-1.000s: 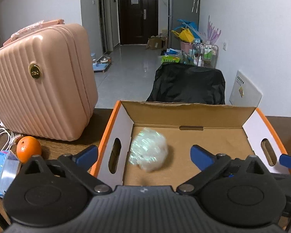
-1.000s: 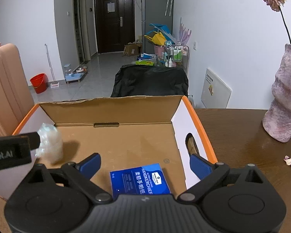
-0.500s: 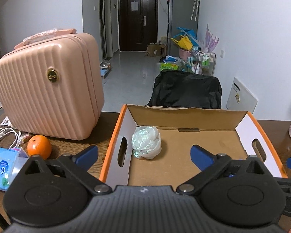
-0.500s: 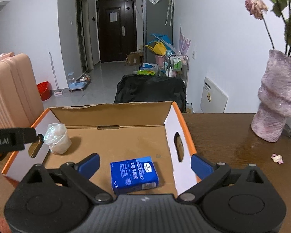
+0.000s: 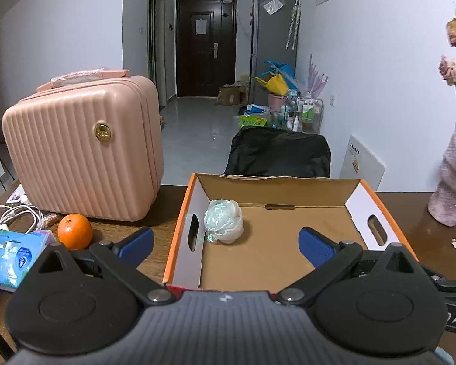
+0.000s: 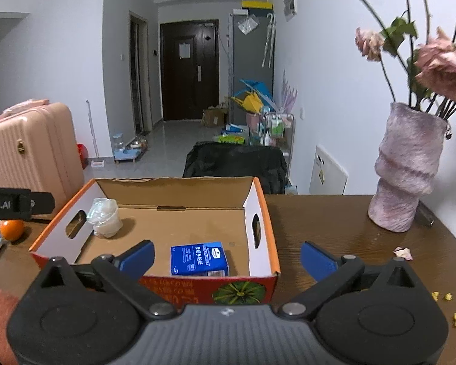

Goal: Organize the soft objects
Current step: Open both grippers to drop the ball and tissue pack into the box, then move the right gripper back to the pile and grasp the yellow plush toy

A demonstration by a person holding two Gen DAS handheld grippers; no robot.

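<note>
Plastic-wrapped soft bundle [image 5: 224, 221] resting inside the cardboard box [image 5: 354, 194] by its left wall, both the left gripper [image 5: 225, 241] and right gripper [image 6: 226, 255] spread wide and empty; only the right wrist view shows the blue tissue pack [image 6: 199, 259] near the box's front.

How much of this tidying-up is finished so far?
Done: a crumpled plastic bag and a blue tissue pack already lie in the cardboard box. In hand: nothing; the left tongs and right tongs are both open and empty. Possibly left: a light blue tissue pack on the table beside the orange.
</note>
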